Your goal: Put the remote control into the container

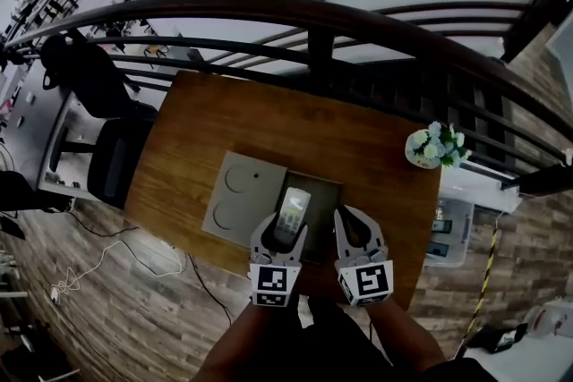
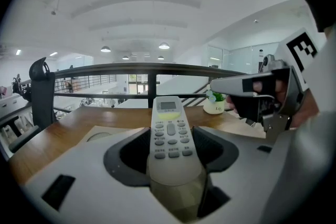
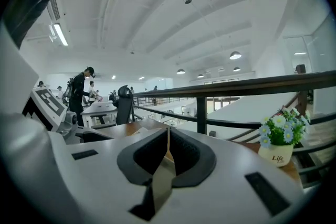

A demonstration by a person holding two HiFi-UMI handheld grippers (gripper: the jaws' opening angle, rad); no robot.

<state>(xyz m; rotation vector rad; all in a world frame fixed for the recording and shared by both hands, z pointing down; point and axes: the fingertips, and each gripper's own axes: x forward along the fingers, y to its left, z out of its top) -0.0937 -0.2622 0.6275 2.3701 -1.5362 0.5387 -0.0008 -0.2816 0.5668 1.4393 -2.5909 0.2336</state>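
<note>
Now the left gripper (image 1: 279,237) grasps a remote control (image 2: 169,134) in its fingers (image 2: 131,152) over the container (image 1: 327,192) on the bench (image 1: 269,121); the right gripper (image 3: 167,157) has its fingers (image 3: 185,157) clenched, empty.

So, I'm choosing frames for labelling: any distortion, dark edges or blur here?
Head view: fisheye bows the dark metal railing, corners dim. Left gripper view: black round vignette, white remote control sharp. Right gripper view: same vignette, white flower pot crisp.
</note>
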